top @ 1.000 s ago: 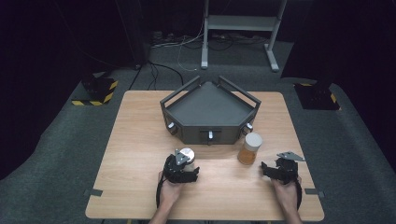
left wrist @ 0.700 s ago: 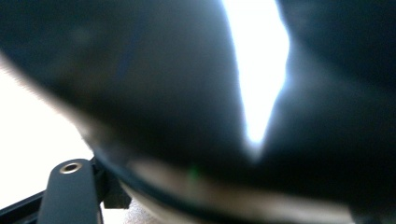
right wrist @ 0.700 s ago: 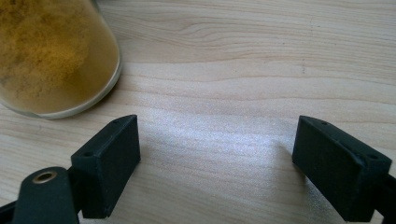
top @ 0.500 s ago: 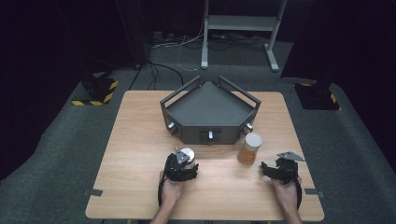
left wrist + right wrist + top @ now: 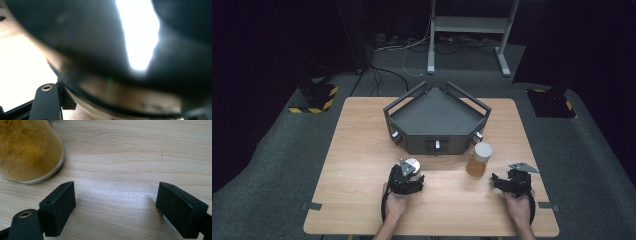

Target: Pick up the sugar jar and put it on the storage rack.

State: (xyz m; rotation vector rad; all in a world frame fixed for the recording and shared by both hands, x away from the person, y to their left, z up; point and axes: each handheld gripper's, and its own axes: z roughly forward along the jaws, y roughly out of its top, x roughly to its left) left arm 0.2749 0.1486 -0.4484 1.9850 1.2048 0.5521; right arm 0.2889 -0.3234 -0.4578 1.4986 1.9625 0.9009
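Note:
A small dark jar with a silvery lid (image 5: 411,165) stands on the wooden table (image 5: 362,150) near its front. My left gripper (image 5: 407,175) is shut on it, and its jaws have just been closing around it. In the left gripper view the jar (image 5: 100,50) looms dark and blurred, right up against the camera. A glass jar of yellow-brown powder with a white lid (image 5: 480,160) stands to the right. My right gripper (image 5: 499,180) rests just right of it, open. Its jaws have just been closing a little, with bare wood between them (image 5: 116,207). The powder jar (image 5: 27,150) is at upper left there.
A dark angular tray with raised rails and small knobs (image 5: 437,145) sits at the table's middle, behind both jars. Beyond the table are grey carpet, cables, a metal stand (image 5: 467,30) and two yellow-black striped bases (image 5: 319,97).

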